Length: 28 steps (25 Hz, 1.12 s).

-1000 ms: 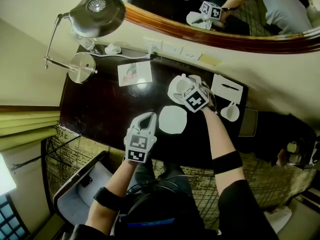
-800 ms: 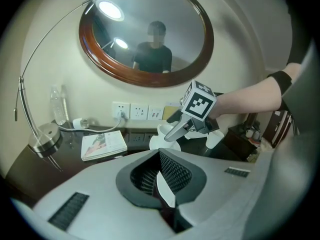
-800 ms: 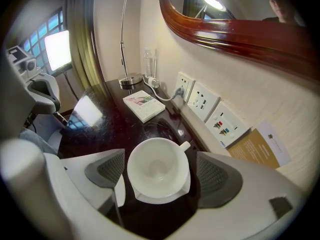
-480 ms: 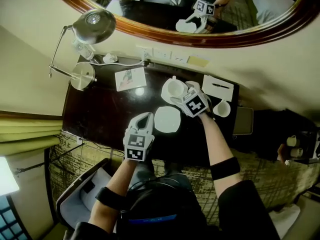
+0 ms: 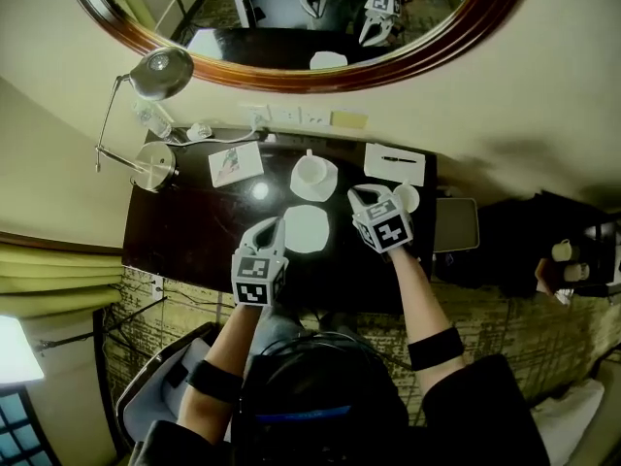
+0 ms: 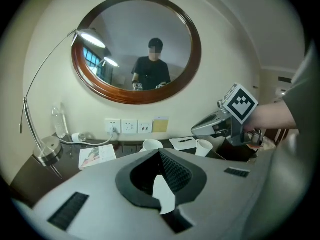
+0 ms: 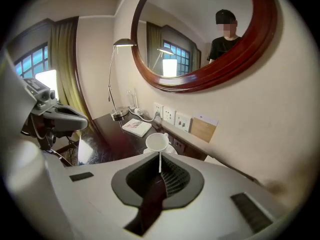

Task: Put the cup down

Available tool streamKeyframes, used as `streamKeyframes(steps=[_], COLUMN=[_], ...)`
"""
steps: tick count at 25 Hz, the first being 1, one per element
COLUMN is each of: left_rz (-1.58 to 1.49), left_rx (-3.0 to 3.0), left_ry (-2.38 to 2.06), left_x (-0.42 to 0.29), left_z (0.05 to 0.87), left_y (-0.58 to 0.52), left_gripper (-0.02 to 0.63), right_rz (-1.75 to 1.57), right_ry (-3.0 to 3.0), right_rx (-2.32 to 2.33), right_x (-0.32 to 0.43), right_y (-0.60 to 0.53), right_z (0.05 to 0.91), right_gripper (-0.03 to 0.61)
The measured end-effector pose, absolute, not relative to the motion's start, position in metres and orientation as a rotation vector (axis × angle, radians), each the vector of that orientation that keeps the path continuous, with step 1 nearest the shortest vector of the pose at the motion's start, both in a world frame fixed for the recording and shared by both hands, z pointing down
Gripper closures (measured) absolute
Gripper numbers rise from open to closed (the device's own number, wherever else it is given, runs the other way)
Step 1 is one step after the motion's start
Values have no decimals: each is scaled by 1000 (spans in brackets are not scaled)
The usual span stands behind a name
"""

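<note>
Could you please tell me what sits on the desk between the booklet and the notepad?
A white cup on its saucer sits there, as the head view shows.

two cups (image 5: 310, 168) (image 5: 408, 198), two saucers (image 5: 307, 229) (image 5: 329, 184), one lamp (image 5: 160, 71), one mirror (image 5: 281, 13)

Dim warm light, a glare spot on the dark desk (image 5: 184, 231); fisheye edges bend and darken.

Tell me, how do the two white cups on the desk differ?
The middle cup sits on a saucer; the right cup stands straight on the dark desk. The middle cup looks wider and lower; the right cup looks taller and stands beside the notepad. Both are white and upright.
</note>
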<state>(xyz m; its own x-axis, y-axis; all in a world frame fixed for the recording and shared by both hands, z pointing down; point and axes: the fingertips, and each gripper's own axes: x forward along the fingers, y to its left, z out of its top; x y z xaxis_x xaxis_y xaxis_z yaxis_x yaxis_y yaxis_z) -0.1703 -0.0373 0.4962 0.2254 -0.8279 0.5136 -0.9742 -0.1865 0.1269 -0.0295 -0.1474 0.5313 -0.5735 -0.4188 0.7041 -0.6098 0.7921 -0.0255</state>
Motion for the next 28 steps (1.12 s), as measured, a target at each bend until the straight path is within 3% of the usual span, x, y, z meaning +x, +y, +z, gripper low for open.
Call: streamKeyframes(steps=[11, 28], left_rz=[413, 447], left_rx=[2115, 2123], left_ry=[-1597, -1566], left_x=[-110, -90], left_z=[484, 495], left_y=[-33, -12], left_gripper=[621, 621], right_rz=[448, 615], right_ry=[-2328, -2309], right_rx=[875, 1046], right_x=[49, 118], right_y=[-102, -70], right_z=[510, 522], right_gripper=[572, 571])
